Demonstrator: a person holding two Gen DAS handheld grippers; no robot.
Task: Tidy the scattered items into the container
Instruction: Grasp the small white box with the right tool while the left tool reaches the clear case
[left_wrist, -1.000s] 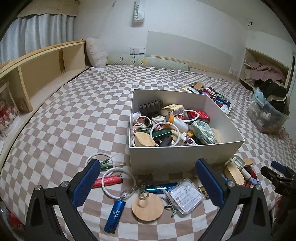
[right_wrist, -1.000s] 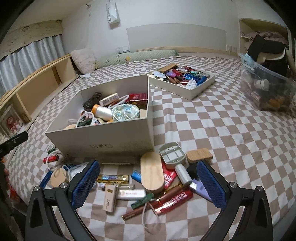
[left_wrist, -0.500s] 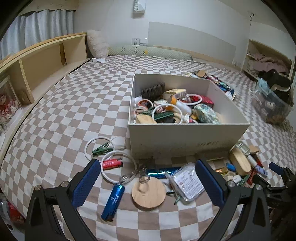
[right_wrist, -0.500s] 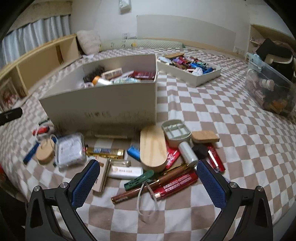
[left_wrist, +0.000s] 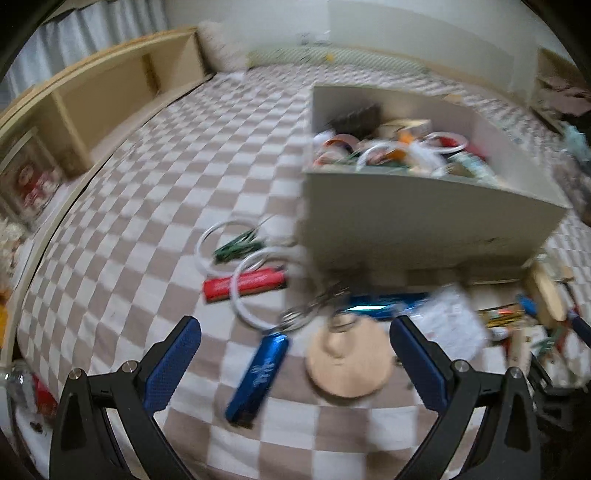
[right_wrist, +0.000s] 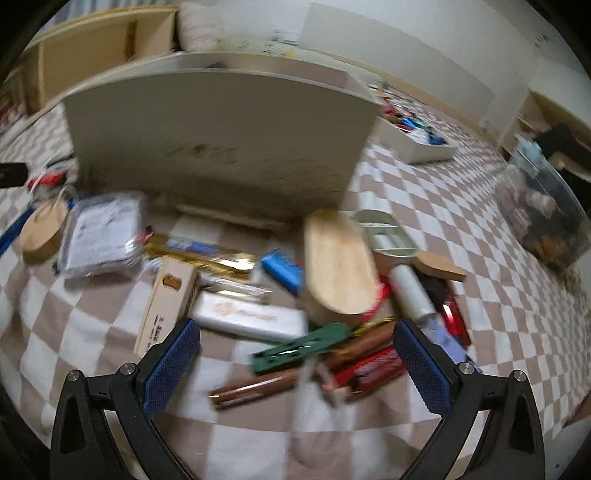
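Observation:
A large white box (left_wrist: 417, 218) half full of small items stands on the checkered bed; it also shows in the right wrist view (right_wrist: 221, 140). My left gripper (left_wrist: 295, 369) is open and empty, low over a blue lighter (left_wrist: 258, 376) and a round wooden disc (left_wrist: 349, 363). A red lighter (left_wrist: 243, 284) and white rings (left_wrist: 255, 291) lie beyond. My right gripper (right_wrist: 295, 363) is open and empty, low over a green clip (right_wrist: 301, 349), a silver case (right_wrist: 251, 319), a brown tube (right_wrist: 295, 373) and an oval wooden lid (right_wrist: 338, 266).
A shallow white tray (right_wrist: 417, 138) of small items sits behind the box. A clear bin (right_wrist: 543, 214) stands at the right. A wooden shelf (left_wrist: 92, 103) runs along the bed's left edge. A clear packet (right_wrist: 101, 232) lies left of the pile.
Both grippers have dropped lower and closer to the scattered items in front of the box. Both views are motion-blurred. Both stay open and empty.

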